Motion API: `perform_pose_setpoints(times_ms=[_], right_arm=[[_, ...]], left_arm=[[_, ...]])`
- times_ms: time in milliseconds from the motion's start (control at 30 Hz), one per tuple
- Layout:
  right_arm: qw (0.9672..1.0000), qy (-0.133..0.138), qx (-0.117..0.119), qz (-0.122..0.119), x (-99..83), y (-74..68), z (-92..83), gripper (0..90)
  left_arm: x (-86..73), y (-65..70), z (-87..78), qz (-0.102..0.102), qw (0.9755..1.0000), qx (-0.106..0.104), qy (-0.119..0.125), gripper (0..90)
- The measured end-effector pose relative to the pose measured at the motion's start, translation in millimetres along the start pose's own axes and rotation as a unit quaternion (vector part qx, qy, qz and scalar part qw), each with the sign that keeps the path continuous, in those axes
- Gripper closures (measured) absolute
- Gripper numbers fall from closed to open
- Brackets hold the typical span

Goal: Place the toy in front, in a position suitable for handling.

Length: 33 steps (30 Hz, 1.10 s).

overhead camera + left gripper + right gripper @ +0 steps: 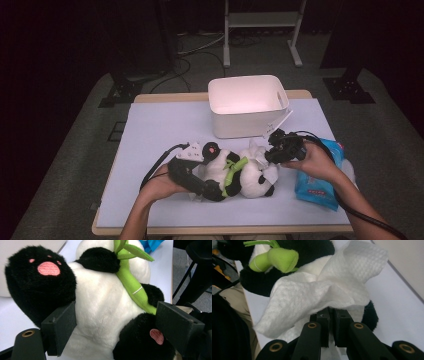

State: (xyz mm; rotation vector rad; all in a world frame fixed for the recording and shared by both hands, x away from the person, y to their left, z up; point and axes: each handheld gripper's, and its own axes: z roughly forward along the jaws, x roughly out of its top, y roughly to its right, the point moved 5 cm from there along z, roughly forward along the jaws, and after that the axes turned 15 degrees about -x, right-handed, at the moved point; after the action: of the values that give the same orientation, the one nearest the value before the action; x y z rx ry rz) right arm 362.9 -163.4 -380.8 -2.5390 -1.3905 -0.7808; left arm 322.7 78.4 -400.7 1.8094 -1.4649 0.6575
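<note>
My left gripper has its jaws spread wide around the plush panda, one pad against the white belly beside the upper black foot, the other pressed against the lower black foot with its pink sole; the toy is clamped between them. My right gripper has its jaws pressed together on a fold of a white wet wipe, which drapes over the panda's white fur just ahead of the jaw tips.

The panda lies on its back on the bench, long axis running across it from my left to my right: feet toward my left gripper, head toward my right. A green plush bamboo stalk runs slantwise over its belly.

The bench is covered with a pale lilac sheet. A white plastic bin stands behind the panda, toward the far edge, and a blue pack of wipes lies by my right hand. Beyond the bench the floor is grey carpet with cables and the feet of a white stand, and the room around is dark.
</note>
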Motion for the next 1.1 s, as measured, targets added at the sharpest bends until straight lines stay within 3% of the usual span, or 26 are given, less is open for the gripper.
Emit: perform_pose_setpoints(times_ms=[367,533,700,1100], right_arm=[[0.9995,0.006,-0.009,-0.028,29.7,-3.6,1.8,84.2],[0.9995,0.004,-0.008,-0.029,37.5,-2.9,4.7,84.2],[0.9998,0.001,-0.012,-0.017,29.0,6.1,5.9,84.2],[0.9988,-0.021,-0.011,0.043,-13.6,30.5,12.4,84.2]], left_arm=[[-2.9,-3.6,0.7,-0.008,0.9999,0.008,-0.002,16.9],[-3.7,-4.6,1.0,-0.010,0.9999,0.012,-0.004,16.9],[-4.3,-4.6,1.1,-0.011,0.9998,0.012,-0.007,16.9],[-3.7,-4.0,1.4,-0.009,0.9998,0.014,-0.010,16.9]])
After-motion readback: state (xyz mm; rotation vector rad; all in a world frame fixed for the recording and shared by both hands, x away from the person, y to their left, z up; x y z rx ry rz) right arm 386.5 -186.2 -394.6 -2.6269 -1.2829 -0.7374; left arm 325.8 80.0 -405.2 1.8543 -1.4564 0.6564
